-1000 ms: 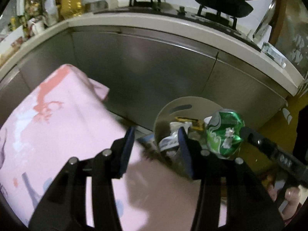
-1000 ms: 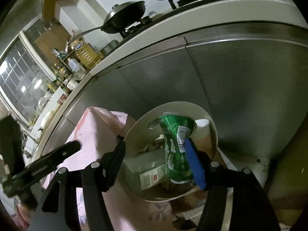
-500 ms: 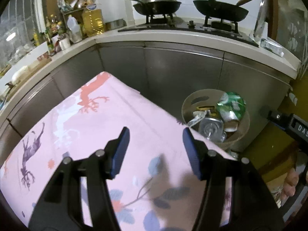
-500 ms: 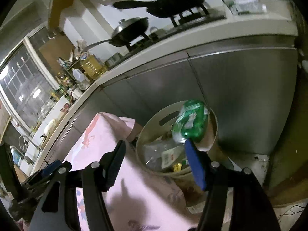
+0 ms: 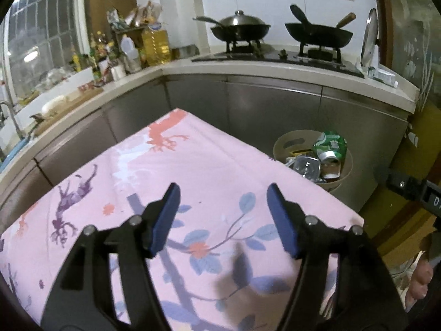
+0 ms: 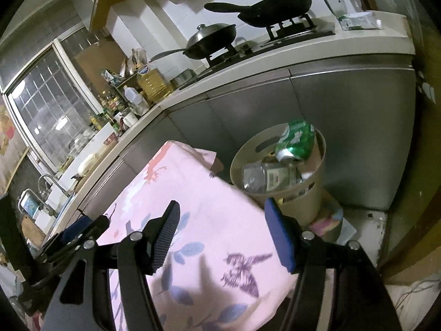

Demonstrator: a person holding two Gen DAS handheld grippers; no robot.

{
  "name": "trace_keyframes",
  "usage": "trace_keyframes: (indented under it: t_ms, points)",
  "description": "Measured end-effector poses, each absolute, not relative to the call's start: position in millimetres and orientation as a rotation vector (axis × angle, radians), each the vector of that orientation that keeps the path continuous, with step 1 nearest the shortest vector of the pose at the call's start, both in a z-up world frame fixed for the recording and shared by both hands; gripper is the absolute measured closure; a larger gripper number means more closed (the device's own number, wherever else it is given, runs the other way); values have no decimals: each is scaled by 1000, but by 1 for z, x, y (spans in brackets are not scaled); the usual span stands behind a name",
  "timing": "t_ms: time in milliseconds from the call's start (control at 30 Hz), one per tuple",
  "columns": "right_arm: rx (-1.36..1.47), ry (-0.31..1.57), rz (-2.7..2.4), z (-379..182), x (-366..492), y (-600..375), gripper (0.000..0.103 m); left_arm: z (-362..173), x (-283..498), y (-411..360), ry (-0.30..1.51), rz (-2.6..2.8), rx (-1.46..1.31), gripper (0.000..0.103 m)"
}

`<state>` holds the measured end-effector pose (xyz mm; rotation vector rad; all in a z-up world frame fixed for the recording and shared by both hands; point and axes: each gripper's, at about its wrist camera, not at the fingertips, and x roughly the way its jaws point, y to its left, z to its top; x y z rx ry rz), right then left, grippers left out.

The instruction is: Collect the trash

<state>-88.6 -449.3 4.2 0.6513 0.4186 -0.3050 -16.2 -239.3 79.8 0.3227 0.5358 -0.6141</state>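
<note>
A beige round bin stands on the floor against the steel cabinets, past the far right corner of the table. A crushed green can lies on top of the rubbish in it, beside a clear plastic bottle and a flattened silver can. My left gripper hovers over the pink cloth, its jaws opening with nothing between them. My right gripper is open and empty, well back from the bin. The left gripper also shows at the left of the right wrist view.
A pink flowered tablecloth covers the table below both grippers. Steel cabinets and a counter with two woks on a hob run behind. Bottles and jars crowd the corner. A sink lies far left.
Both grippers have pulled back and up from the bin. The green can left the right gripper's jaws and now lies in the bin. The left gripper's jaws have widened.
</note>
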Motion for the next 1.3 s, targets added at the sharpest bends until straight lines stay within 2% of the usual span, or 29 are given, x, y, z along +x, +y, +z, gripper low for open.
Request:
trace_keyframes:
  t_ms: [133,333,467,600,667,767,1300]
  points:
    - [680,413,-309,4,-102,-433,42,84,-30,-221,492,-599,324,34]
    - [707,393,-309,8,-115,-410,41,89,-48,-192,450,-580,314,32]
    - [694,385,-314,11,-114,-394,35,91,-54,-176,436,-564,298,24]
    - [675,396,-309,12,-110,-379,29,90,-57,-169,437,-548,295,21]
    - [672,403,-323,12,-109,-375,24,89,-58,-166,440,-543,291,15]
    - [680,402,-319,10,-108,-372,23,86,-60,-162,451,-537,293,7]
    - [727,413,-334,-2,-107,-380,23,68,-61,-170,537,-522,323,6]
